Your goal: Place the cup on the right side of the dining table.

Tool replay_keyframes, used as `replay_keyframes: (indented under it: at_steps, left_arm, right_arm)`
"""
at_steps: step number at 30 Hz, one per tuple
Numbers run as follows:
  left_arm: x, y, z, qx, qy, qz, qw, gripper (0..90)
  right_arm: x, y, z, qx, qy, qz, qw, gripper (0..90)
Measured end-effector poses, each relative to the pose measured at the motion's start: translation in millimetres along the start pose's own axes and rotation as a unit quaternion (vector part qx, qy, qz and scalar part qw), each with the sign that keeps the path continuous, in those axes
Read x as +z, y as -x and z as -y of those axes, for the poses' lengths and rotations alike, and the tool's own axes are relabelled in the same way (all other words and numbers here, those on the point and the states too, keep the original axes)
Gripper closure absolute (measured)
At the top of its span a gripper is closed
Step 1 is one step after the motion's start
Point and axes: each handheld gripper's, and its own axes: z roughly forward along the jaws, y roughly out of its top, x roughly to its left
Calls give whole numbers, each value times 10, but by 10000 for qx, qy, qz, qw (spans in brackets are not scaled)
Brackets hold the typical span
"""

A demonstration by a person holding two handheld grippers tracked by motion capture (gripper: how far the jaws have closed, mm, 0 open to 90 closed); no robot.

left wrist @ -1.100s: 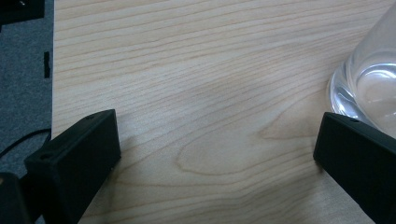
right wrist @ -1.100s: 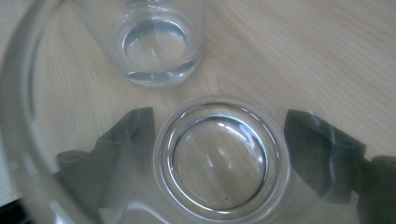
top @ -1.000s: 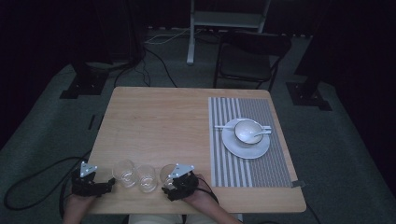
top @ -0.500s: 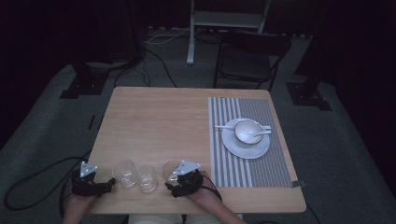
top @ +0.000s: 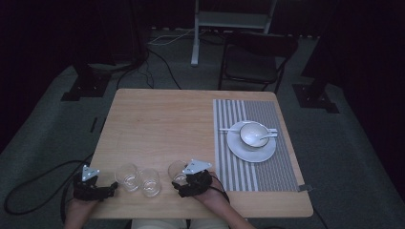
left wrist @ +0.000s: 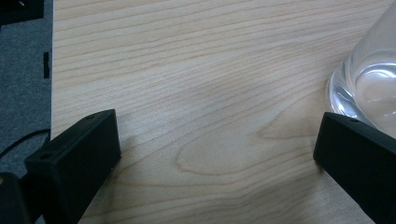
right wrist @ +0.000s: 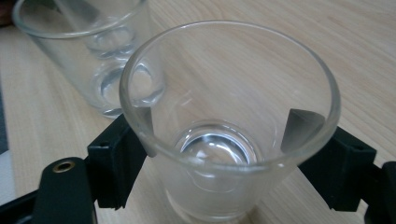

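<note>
The right gripper (right wrist: 224, 154) clasps an empty glass (right wrist: 229, 116); the left gripper (left wrist: 215, 154), jaws apart, flanks bare surface (left wrist: 187, 84) beside another empty glass (left wrist: 369, 79).

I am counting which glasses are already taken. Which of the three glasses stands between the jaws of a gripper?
The rightmost glass: the right gripper has one jaw on each side of it. The other two glasses stand together, outside the open left gripper.

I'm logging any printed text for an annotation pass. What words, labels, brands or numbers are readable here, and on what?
None are readable.
The glasses are plain and clear; the one between the right gripper fingers has no mark.
The plate, bowl and striped placemat show no print.
The left gripper and bare table carry no label.
</note>
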Motion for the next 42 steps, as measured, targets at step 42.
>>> replay_keyframes:
  at_steps: [42]
  left_arm:
    - [0,0,1,8,0,4,10000,9]
  right_arm:
    - [-210,1175,-585,783,447,811,9926,192]
